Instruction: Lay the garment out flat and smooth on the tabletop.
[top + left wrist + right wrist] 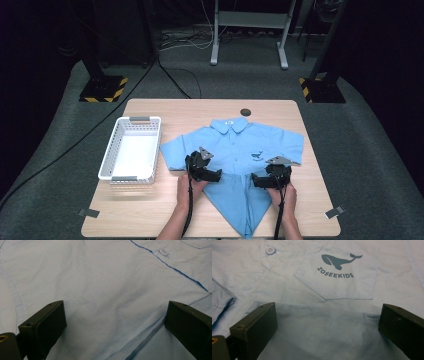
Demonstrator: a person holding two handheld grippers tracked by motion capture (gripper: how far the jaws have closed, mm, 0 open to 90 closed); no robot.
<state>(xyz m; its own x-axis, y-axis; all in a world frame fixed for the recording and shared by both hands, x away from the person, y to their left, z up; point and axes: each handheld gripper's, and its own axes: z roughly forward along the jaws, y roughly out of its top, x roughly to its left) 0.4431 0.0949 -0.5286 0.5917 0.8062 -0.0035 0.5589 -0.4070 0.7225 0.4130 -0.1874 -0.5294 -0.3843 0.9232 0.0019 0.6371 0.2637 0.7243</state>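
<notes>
A light blue short-sleeved shirt point(240, 150) lies front up on the wooden table, collar away from me, its lower part narrowed to a point near the front edge. My left gripper point(212, 175) rests on the shirt's left side, jaws wide open over plain cloth point(105, 302) beside the button placket point(163, 252). My right gripper point(259, 180) sits on the right side, also open. Just beyond its jaws is the chest pocket point(337, 272) with a whale print and the word ZOSEEKIDS. Nothing is held between either pair of jaws.
A white plastic basket point(131, 149) stands on the table to the left of the shirt. A dark round grommet point(245, 112) sits near the far edge. Tape marks point(334, 212) lie at the table's front corners. Bare wood runs along the front left.
</notes>
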